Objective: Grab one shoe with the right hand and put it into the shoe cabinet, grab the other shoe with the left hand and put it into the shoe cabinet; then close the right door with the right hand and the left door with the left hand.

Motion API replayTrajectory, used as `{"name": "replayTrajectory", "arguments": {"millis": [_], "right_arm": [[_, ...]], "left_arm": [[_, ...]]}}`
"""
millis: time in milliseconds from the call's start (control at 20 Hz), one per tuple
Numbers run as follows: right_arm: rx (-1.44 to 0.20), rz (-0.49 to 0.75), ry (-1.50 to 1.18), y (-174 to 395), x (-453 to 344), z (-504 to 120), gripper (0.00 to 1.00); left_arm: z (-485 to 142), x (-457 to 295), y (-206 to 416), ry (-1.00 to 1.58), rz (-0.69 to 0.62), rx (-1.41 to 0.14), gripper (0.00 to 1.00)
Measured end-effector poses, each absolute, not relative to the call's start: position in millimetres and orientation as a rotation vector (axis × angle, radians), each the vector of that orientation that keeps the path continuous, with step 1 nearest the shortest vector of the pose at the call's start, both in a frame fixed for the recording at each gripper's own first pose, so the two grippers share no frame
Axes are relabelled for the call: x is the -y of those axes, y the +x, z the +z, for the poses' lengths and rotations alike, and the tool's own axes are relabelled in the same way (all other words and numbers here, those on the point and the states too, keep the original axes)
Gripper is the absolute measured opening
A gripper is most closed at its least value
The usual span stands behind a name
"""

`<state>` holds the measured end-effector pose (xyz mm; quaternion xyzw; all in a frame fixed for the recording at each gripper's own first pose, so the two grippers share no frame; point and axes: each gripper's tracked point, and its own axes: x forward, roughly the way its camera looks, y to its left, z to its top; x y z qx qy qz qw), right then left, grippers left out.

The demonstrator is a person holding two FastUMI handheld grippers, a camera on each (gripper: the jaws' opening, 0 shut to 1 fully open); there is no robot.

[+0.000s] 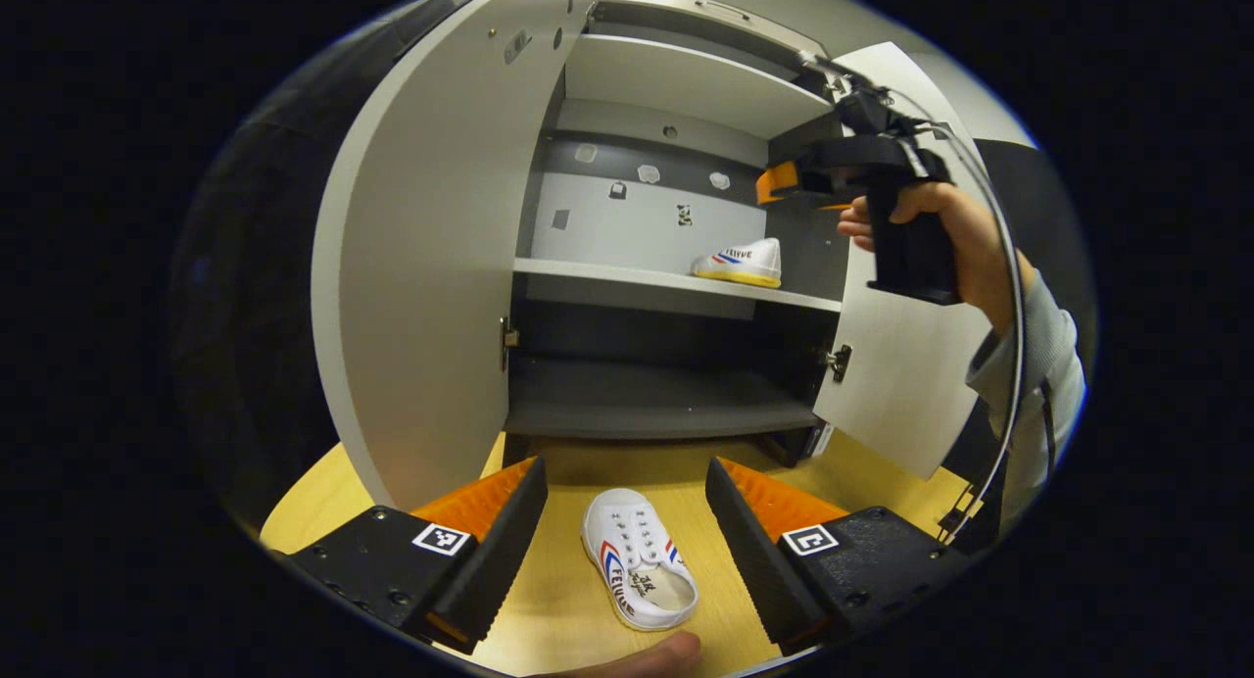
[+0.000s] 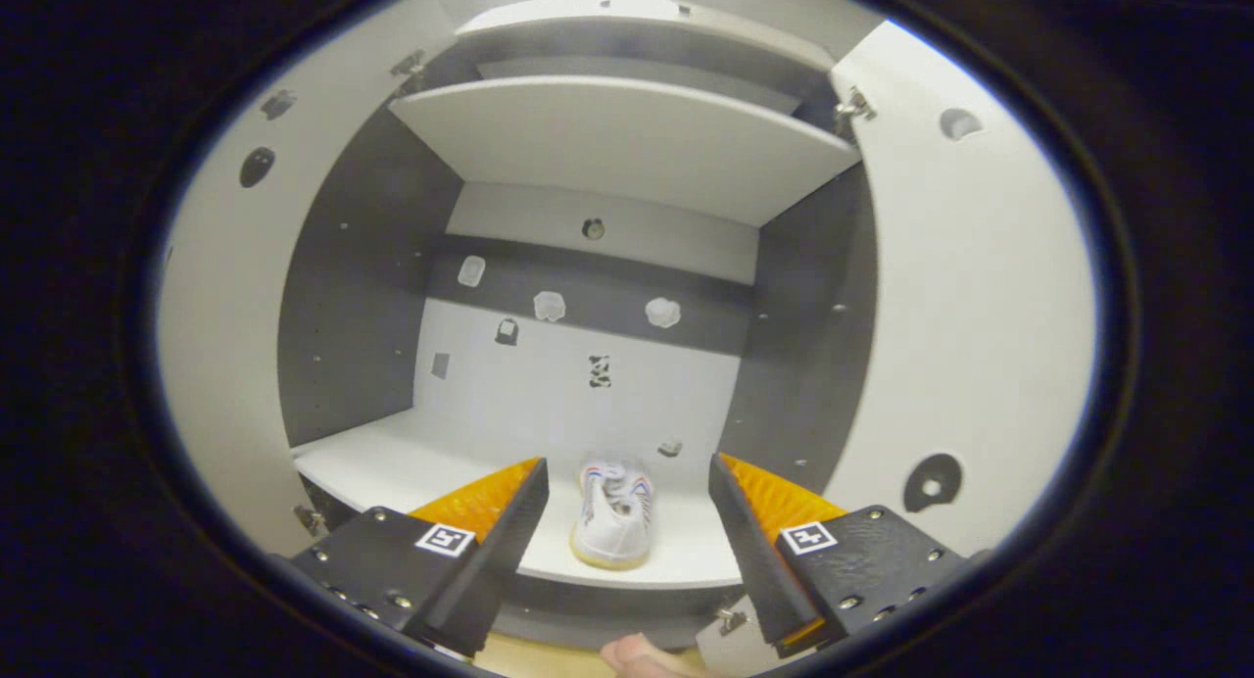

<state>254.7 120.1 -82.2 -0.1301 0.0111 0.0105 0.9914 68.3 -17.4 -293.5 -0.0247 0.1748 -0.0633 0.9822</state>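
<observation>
On the middle shelf (image 2: 411,462) of the shoe cabinet (image 1: 676,71) we see one white canvas shoe (image 2: 611,516), blurred in the right gripper view, its sole yellowish. Our right gripper (image 2: 627,526) hangs before it, fingers spread wide and empty; in the left gripper view a hand (image 1: 955,232) covers part of its grip. Between the parted, empty fingers of our left gripper (image 1: 627,536) the other shoe (image 1: 637,570) lies on the pale wooden floor (image 1: 862,462). Both smooth grey doors, left door (image 1: 421,266) and right door (image 1: 896,364), stand open
</observation>
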Motion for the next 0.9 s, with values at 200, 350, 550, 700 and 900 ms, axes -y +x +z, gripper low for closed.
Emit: {"name": "replayTrajectory", "arguments": {"millis": [200,350,550,700,900], "right_arm": [[0.023,0.045,-0.241,179.9,-117.0,-101.0,0.99],[0.054,0.037,-0.222,138.6,-108.7,-121.5,0.98],[-0.004,0.039,-0.198,102.6,-101.5,-174.4,0.99],[-0.032,0.033,-0.133,86.2,-90.9,-198.0,0.98],[-0.032,0.055,-0.143,82.7,-82.2,-215.0,0.99]], "left_arm": [[-343.4,17.3,61.5,-0.034,-0.125,-0.473,1.00],[-380.8,17.1,56.0,-0.032,-0.128,-0.561,1.00],[-421.8,8.4,55.1,-0.037,-0.101,-0.674,1.00],[-445.7,4.0,52.7,-0.025,-0.112,-0.765,1.00],[-459.3,14.8,51.0,-0.044,-0.182,-0.840,1.00]]}}
